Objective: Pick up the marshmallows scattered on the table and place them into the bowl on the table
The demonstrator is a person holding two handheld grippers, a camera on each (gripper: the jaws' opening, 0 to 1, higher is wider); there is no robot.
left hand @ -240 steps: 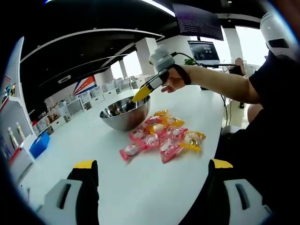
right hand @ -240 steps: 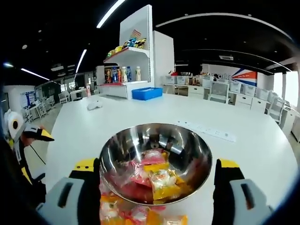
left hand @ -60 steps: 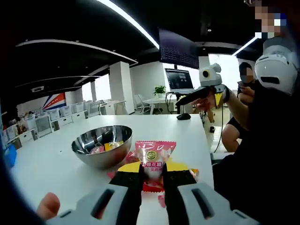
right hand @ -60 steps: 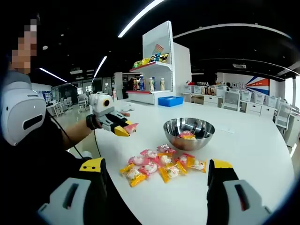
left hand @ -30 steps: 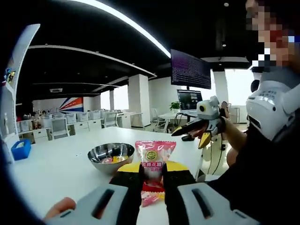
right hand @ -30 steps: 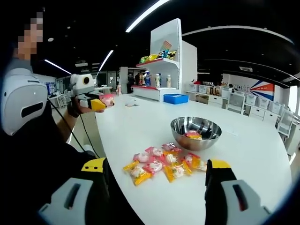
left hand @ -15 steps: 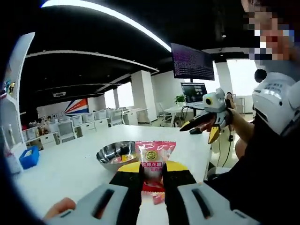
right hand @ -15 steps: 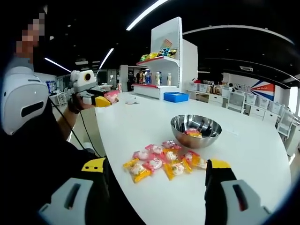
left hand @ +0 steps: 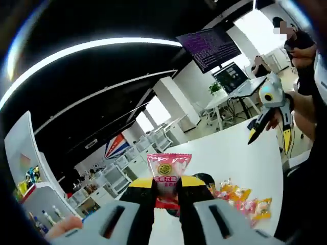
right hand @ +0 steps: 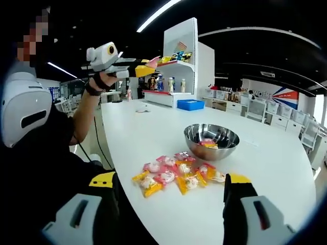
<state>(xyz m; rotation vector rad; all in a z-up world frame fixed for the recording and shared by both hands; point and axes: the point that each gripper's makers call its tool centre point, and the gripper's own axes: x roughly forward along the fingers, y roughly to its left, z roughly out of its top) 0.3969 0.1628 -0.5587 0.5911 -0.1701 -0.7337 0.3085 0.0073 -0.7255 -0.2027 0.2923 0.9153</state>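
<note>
Marshmallow packet [left hand: 169,175] pink, crimped top, clenched in left gripper [left hand: 166,190]; right gripper [right hand: 171,191] released.

An open-plan office or demo hall, with a shop-like display corner.

A long white worktop [right hand: 286,168] runs through a large room under a dark ceiling with curved strip lights [right hand: 159,12]. In the right gripper view a tall white display shelf [right hand: 176,61] carries bottles and snack packets, with a blue bin [right hand: 191,105] at its foot and rows of white desks and chairs [right hand: 265,109] behind. In the left gripper view a big wall screen [left hand: 209,48] full of text hangs above a desk monitor [left hand: 232,75] and a potted plant [left hand: 214,88], beside bright windows [left hand: 255,23].
</note>
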